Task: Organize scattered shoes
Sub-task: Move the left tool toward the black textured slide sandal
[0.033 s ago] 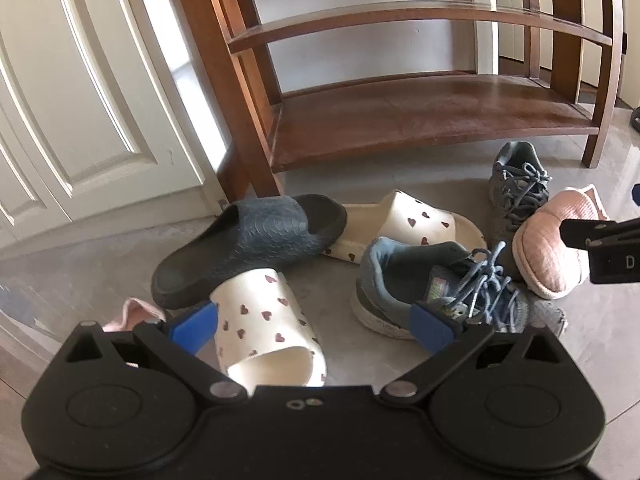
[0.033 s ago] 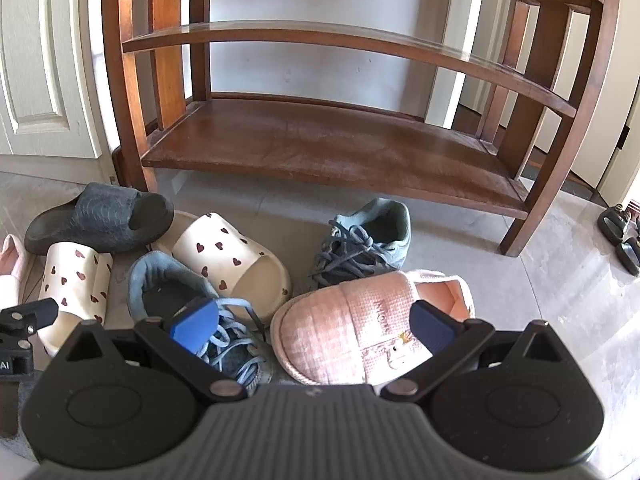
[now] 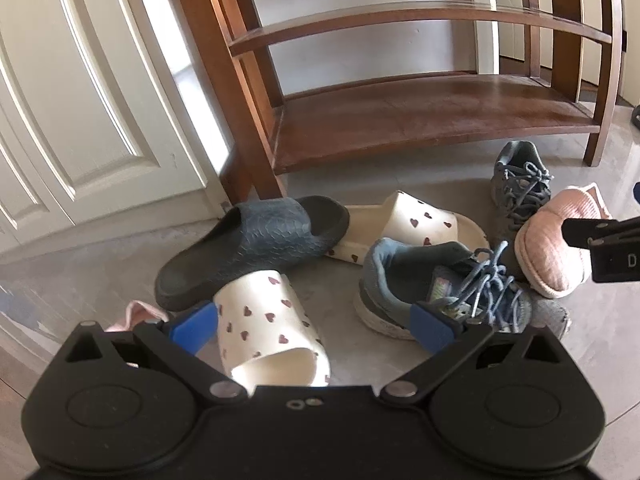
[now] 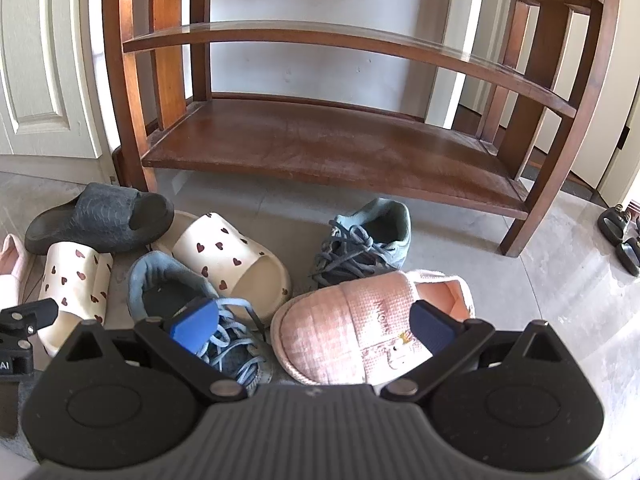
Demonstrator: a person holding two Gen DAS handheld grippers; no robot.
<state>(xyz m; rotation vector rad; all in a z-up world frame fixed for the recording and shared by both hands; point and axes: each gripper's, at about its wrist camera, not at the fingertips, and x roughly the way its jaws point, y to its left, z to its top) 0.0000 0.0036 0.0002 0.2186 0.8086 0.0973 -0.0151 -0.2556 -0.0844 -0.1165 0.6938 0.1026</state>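
Observation:
Shoes lie scattered on the grey floor before a wooden shoe rack (image 3: 420, 120). My left gripper (image 3: 314, 326) is open above a white heart-print slide (image 3: 268, 332). A dark slide (image 3: 256, 244), a second heart slide (image 3: 416, 226) and a blue-grey sneaker (image 3: 440, 288) lie nearby. My right gripper (image 4: 314, 326) is open over a pink slipper (image 4: 360, 328), beside that sneaker (image 4: 192, 308). A second sneaker (image 4: 364, 244) lies beyond it. A second pink slipper (image 3: 138, 314) peeks out at the left.
The rack (image 4: 320, 148) has bare shelves, the lowest just above the floor. White panelled doors (image 3: 80, 100) stand left of it. Dark sandals (image 4: 622, 236) lie on the floor at the far right.

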